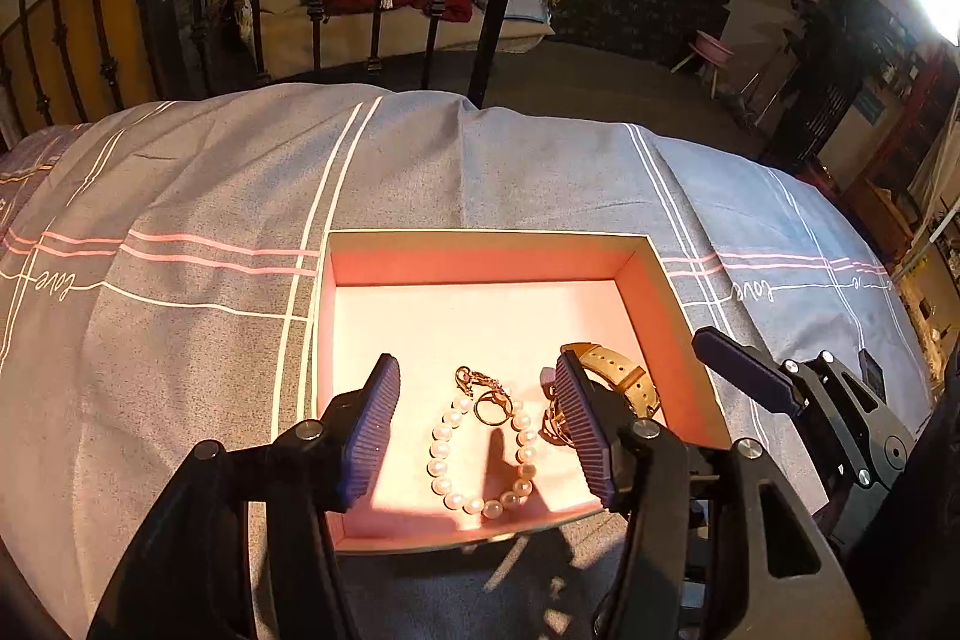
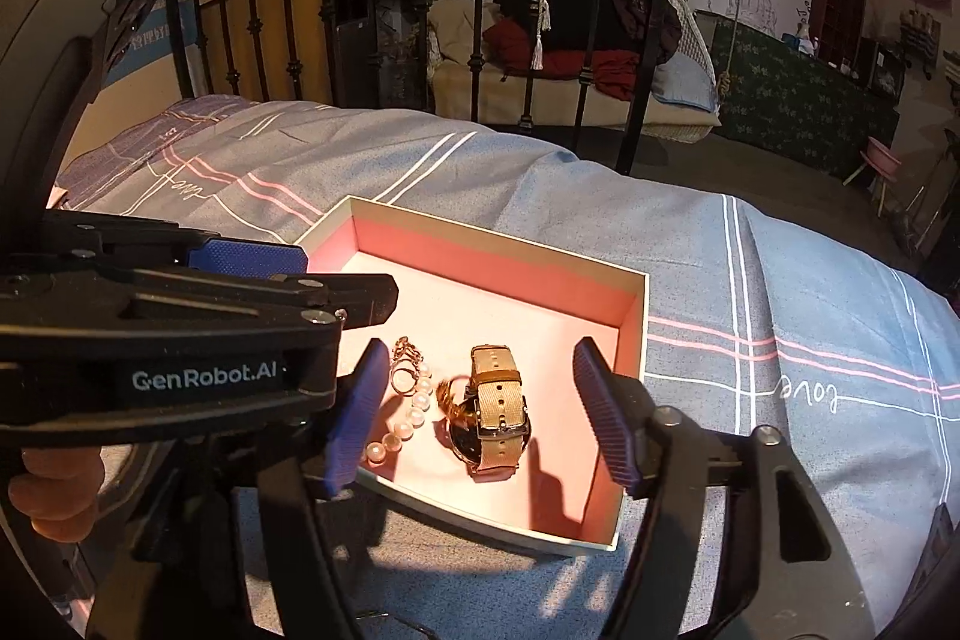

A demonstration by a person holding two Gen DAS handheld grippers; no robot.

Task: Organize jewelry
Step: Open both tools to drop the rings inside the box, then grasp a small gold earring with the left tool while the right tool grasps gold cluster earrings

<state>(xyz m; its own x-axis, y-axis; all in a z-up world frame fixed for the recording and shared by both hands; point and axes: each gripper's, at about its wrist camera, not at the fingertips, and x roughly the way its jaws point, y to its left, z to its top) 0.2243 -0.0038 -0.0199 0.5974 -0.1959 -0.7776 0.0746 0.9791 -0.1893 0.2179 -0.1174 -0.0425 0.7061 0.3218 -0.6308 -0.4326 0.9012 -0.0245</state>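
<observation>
Both tools gape wide over a pink box on the bed. Pearl bracelet lies lower centre; watch lies right of it, left tool and right tool holding nothing

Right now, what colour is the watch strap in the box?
Tan, a woven fabric strap on the dark-cased wristwatch; clearest in the right wrist view.

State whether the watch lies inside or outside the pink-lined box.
Inside. The watch rests on the floor of the box, within its walls, beside the pearl bracelet.
</observation>
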